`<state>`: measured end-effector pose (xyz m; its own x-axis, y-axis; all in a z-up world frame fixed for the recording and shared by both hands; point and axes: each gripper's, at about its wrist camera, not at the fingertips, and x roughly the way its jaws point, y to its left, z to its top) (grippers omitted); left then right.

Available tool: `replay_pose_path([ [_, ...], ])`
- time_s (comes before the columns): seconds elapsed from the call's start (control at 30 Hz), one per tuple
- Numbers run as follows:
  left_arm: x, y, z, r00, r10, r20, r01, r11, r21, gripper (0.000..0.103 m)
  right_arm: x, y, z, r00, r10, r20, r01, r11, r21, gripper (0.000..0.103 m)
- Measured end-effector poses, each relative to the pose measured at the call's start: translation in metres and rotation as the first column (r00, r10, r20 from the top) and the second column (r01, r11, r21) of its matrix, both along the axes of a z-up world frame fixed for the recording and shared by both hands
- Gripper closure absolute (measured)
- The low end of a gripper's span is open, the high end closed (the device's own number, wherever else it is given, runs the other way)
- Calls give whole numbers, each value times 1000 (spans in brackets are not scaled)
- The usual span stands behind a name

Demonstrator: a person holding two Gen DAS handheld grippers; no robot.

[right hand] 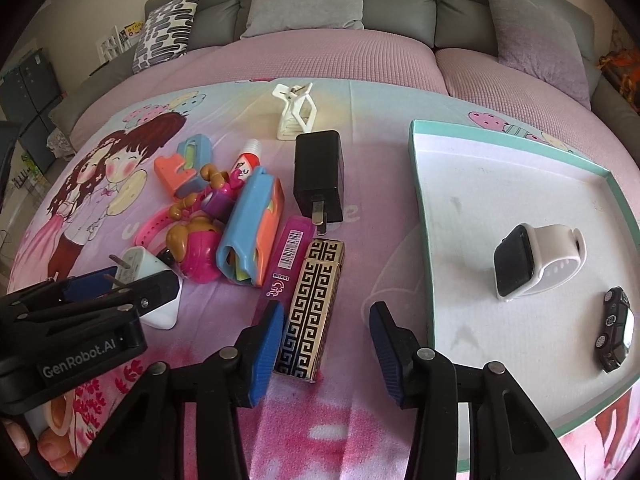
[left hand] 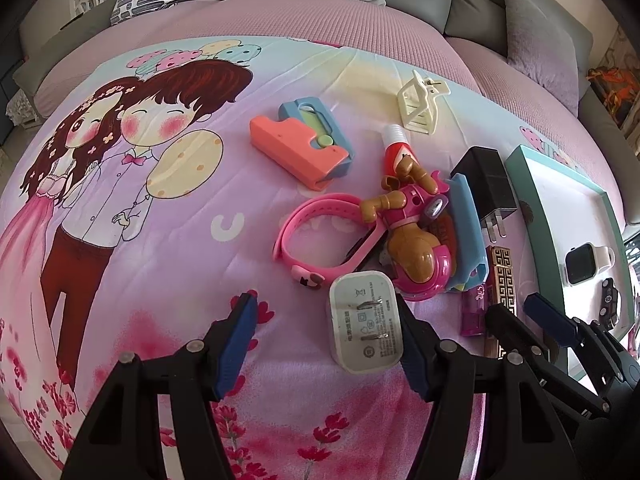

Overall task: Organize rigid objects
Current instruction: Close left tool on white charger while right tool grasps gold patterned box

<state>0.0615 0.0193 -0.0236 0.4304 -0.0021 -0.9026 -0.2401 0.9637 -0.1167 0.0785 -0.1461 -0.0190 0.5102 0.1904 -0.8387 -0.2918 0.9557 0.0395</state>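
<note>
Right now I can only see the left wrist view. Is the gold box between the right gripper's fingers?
Observer: Yes. The gold box lies between the right gripper's fingers, but it is not pinched. There is a gap at one pad.
Operator: Is the tray full?
Observer: No. The tray holds only a watch and a toy car.
</note>
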Motion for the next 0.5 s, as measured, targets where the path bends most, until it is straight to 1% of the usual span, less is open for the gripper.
replay_pose_path([
  [0.03,0,0,-1,1000,0,0,0,1000,0,36,0,0,0,1000,-2,1,2,1000,-5,60],
  [0.3,2,-3,-4,1000,-6,-9,6,1000,14,36,1,8,-7,1000,-1,3,1,998,-68,63],
  [0.5,4,-8,-10,1000,-22,-14,22,999,49,36,0,14,-12,1000,1,18,1,995,-104,63],
])
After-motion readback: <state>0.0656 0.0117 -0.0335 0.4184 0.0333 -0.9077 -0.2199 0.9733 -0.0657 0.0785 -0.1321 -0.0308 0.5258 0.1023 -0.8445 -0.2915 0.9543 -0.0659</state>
